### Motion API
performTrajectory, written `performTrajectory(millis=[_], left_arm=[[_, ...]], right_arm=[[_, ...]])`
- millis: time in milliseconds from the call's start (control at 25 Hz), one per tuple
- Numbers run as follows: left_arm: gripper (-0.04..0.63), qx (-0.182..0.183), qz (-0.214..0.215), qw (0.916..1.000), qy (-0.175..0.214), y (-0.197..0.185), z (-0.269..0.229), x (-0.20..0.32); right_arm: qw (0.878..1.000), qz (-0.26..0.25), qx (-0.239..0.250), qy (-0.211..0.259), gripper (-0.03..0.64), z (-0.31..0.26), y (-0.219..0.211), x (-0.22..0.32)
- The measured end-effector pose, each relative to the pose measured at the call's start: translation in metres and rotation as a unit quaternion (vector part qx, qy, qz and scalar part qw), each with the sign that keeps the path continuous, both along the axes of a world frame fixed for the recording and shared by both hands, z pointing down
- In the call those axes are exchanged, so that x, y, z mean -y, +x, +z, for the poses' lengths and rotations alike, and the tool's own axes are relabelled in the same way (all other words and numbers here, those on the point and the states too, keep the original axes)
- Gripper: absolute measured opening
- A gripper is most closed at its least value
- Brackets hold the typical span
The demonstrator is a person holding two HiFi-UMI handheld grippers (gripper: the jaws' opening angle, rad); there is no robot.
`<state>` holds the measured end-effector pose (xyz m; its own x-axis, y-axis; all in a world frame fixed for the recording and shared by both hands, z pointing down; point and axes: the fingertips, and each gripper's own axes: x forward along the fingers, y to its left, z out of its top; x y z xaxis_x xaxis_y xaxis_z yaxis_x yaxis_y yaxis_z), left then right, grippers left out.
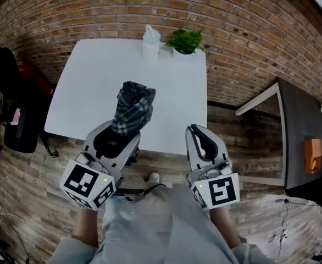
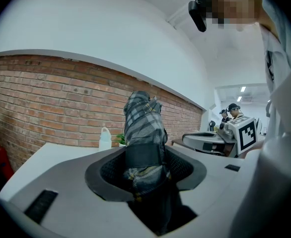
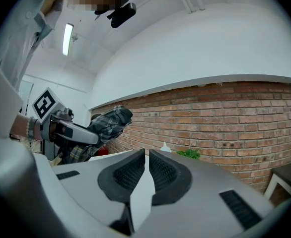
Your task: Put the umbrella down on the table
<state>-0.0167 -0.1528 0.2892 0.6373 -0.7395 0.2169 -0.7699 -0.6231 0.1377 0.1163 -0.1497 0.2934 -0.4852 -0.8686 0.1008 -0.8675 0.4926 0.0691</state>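
Left hand-held gripper [image 1: 118, 141] is clamped on a folded plaid umbrella [image 1: 134, 109]. The left gripper view shows the jaws pinching it around the strap band, with the bundle sticking up and out past them. The umbrella isn't on the table [image 1: 84, 92]; it's held in the air over the near edge, tilted with its far end toward the brick wall [image 1: 249, 32]. Right hand-held gripper [image 1: 198, 133] is just beside it, jaws pulled together with only a sliver of gap and nothing between them. At the far side of the white table there's a clear bottle [image 1: 151, 42] and a small green plant [image 1: 186, 39], next to each other, well apart from the umbrella.
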Motion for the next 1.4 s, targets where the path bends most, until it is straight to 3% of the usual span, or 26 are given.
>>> performTrajectory(millis=[680,1400], left_arm=[[0.23,0.01,0.017,0.9998,-0.002,-0.001,0.011,0.017],[0.23,0.043,0.079,0.9933,-0.073,0.031,0.085,0.068]], right_arm=[[1.0,0.007,-0.002,0.006,0.055,0.003,-0.008,0.014],[0.997,0.056,-0.019,-0.046,0.055,0.035,0.0,0.032]])
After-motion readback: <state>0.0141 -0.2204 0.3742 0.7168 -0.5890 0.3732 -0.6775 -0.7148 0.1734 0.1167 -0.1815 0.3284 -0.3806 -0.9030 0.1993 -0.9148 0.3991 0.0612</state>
